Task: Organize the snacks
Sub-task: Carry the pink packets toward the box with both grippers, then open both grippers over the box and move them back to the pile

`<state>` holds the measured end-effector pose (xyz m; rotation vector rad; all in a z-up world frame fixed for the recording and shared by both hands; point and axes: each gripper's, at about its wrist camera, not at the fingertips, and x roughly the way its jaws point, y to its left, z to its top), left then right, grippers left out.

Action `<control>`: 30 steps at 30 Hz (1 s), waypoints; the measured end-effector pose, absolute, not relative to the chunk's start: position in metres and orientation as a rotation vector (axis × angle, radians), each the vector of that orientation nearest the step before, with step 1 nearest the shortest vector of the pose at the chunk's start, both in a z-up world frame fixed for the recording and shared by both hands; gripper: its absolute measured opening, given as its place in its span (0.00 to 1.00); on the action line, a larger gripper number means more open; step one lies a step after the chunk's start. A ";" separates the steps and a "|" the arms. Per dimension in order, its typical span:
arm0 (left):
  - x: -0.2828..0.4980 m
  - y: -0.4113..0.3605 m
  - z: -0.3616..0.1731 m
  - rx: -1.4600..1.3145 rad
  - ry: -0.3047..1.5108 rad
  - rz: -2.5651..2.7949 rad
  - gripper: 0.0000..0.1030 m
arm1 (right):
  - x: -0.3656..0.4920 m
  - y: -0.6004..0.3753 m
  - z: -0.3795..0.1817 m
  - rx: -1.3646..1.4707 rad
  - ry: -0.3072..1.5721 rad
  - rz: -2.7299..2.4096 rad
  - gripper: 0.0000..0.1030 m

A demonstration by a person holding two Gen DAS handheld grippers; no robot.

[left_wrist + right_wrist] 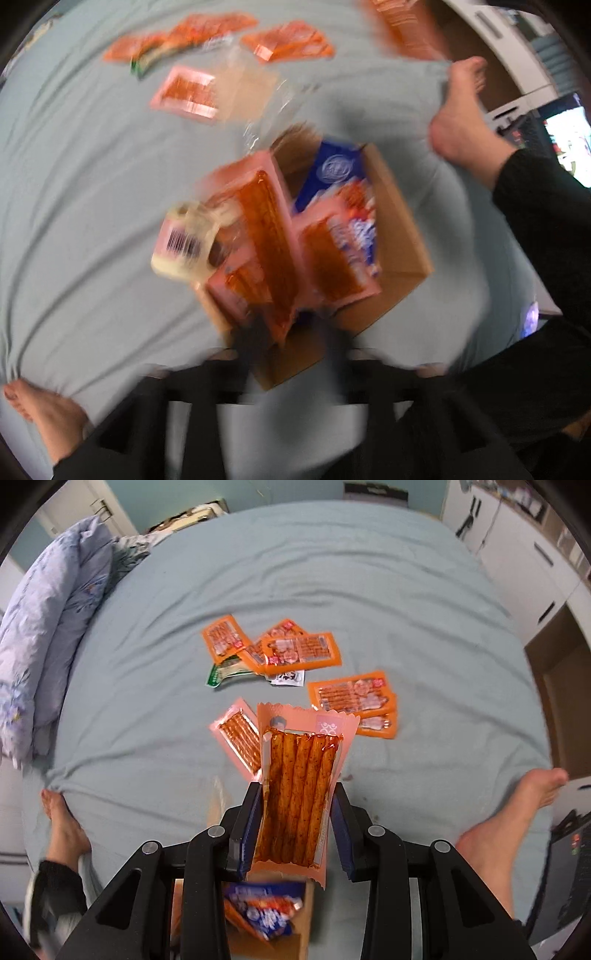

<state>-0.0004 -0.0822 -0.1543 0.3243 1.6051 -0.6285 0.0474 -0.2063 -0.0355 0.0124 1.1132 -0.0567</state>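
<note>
My right gripper (297, 808) holds a pink packet of spicy sticks (301, 794) between its fingers, above a brown cardboard box (273, 945) with a blue snack bag (264, 908) in it. The left wrist view is blurred by motion: the box (399, 236) holds the blue bag (332, 173) and pink packets (266, 243), with the right gripper's pale body (188, 240) beside them. My left gripper (291, 343) hangs over the box's near edge, fingers dark and smeared. Several orange packets (299, 651) and another pink packet (240, 738) lie on the bed.
The bed has a pale blue-green sheet (332, 572). A person's bare feet rest at the left (62, 819) and right (517, 812) of the box. A folded quilt (48, 620) lies at the left edge. White cabinets (524, 554) stand to the right.
</note>
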 end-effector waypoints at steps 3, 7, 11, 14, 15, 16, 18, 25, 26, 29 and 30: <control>0.000 -0.081 -0.140 0.369 1.523 -0.618 0.68 | 0.015 -0.194 -0.025 -0.038 1.138 -0.030 0.33; 0.017 -0.081 -0.125 0.456 1.439 -0.502 0.71 | -0.026 -0.178 -0.038 -0.057 1.256 0.043 0.33; 0.026 -0.069 -0.110 0.416 1.424 -0.476 0.71 | -0.028 -0.162 -0.058 -0.093 1.303 0.078 0.34; 0.032 -0.059 -0.099 0.398 1.379 -0.447 0.71 | -0.019 -0.151 -0.070 -0.052 1.329 0.126 0.36; 0.035 -0.054 -0.095 0.385 1.368 -0.435 0.71 | -0.018 -0.151 -0.073 -0.008 1.333 0.140 0.37; 0.039 -0.049 -0.097 0.375 1.366 -0.429 0.71 | -0.017 -0.153 -0.076 0.045 1.340 0.156 0.39; 0.044 -0.036 -0.096 0.340 1.370 -0.403 0.71 | -0.017 -0.158 -0.084 0.131 1.378 0.171 0.48; 0.053 -0.011 -0.105 0.241 1.428 -0.360 0.71 | -0.004 -0.181 -0.082 0.174 1.395 0.126 0.62; 0.052 -0.012 -0.106 0.247 1.428 -0.360 0.71 | -0.005 -0.179 -0.078 0.179 1.392 0.122 0.62; 0.051 -0.013 -0.108 0.264 1.430 -0.361 0.71 | -0.009 -0.182 -0.067 0.185 1.369 0.086 0.62; 0.050 -0.014 -0.108 0.269 1.430 -0.363 0.71 | -0.008 -0.186 -0.064 0.189 1.357 0.064 0.62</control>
